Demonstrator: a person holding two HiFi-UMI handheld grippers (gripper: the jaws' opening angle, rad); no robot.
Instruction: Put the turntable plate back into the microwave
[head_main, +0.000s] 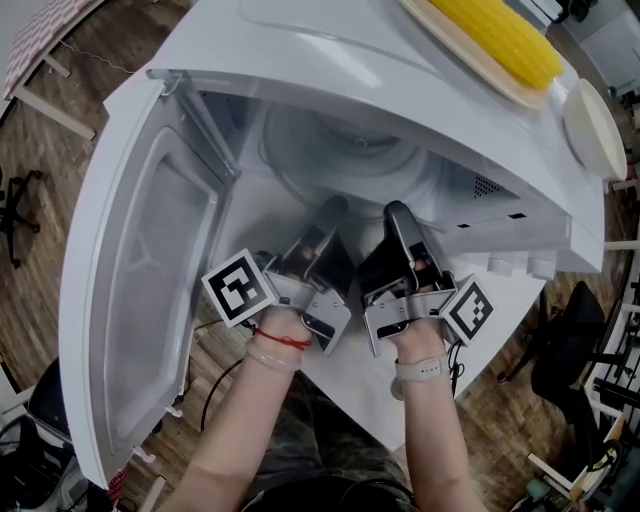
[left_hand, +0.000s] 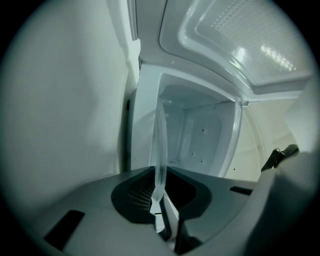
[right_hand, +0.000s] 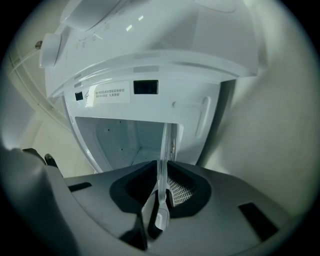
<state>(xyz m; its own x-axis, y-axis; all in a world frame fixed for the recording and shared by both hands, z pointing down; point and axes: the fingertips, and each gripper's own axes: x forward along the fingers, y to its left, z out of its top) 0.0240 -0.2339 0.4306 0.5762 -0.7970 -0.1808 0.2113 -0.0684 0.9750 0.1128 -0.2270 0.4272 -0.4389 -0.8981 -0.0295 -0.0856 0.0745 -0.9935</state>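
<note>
The clear glass turntable plate (head_main: 345, 150) lies flat in the mouth of the open white microwave (head_main: 330, 55), mostly inside the cavity. My left gripper (head_main: 328, 210) and right gripper (head_main: 398, 212) reach in side by side, each shut on the plate's near rim. In the left gripper view the plate (left_hand: 160, 140) shows edge-on as a thin clear strip pinched in the left gripper (left_hand: 159, 189), with the cavity (left_hand: 200, 135) behind. The right gripper view shows the same strip (right_hand: 164, 150) clamped in the right gripper (right_hand: 162, 186), in front of the cavity (right_hand: 115, 137).
The microwave door (head_main: 140, 300) hangs wide open at the left. On top of the microwave sit a wooden plate with a corn cob (head_main: 500, 40) and a white dish (head_main: 595, 125). Control knobs (head_main: 520, 265) are at the right front. Chairs (head_main: 575, 350) stand on the wooden floor.
</note>
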